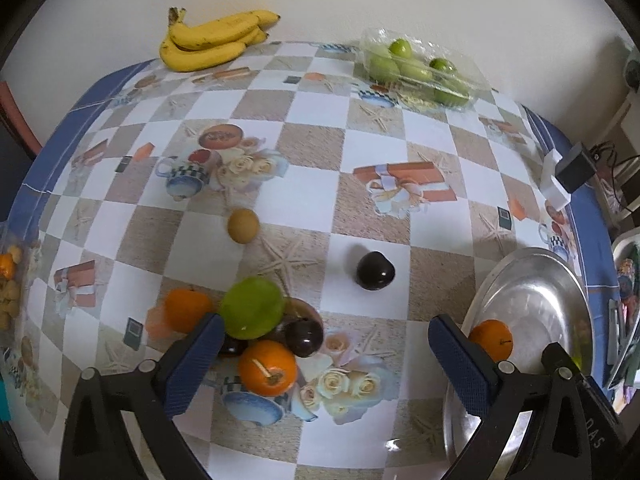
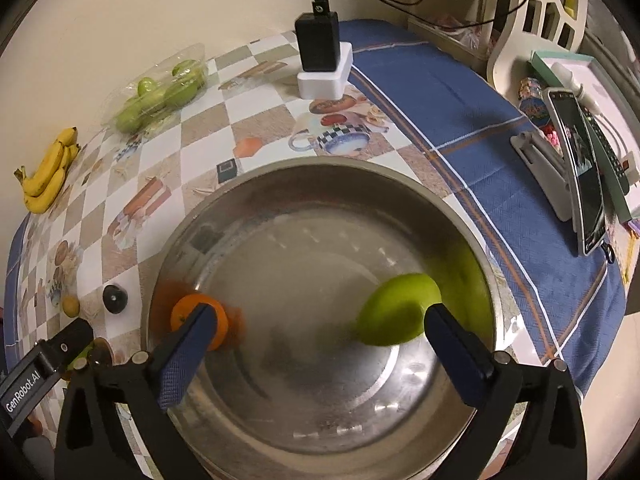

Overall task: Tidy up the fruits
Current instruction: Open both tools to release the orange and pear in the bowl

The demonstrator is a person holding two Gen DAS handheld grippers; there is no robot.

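Currently the steel bowl [image 2: 320, 184] holds two fruits: a green apple [image 2: 396, 310] toward its right side and an orange [image 2: 200, 314] against its left wall. Sorting is therefore judged to be at an early stage.

On the checked surface [image 1: 360, 148] a cluster remains just ahead of the left gripper [image 1: 324, 344]: a second green apple [image 1: 252, 314], two more oranges [image 1: 188, 308] [image 1: 267, 368] and a dark plum [image 1: 304, 338]. A second plum [image 1: 375, 271] and a small brown fruit [image 1: 243, 225] lie apart, farther out. Bananas [image 1: 212, 40] and a clear pack of green fruit [image 1: 416, 68] sit at the far edge.

Both pairs of fingers stand wide apart and grip nothing. The right gripper [image 2: 320, 340] hangs over the bowl, the left over the cluster.
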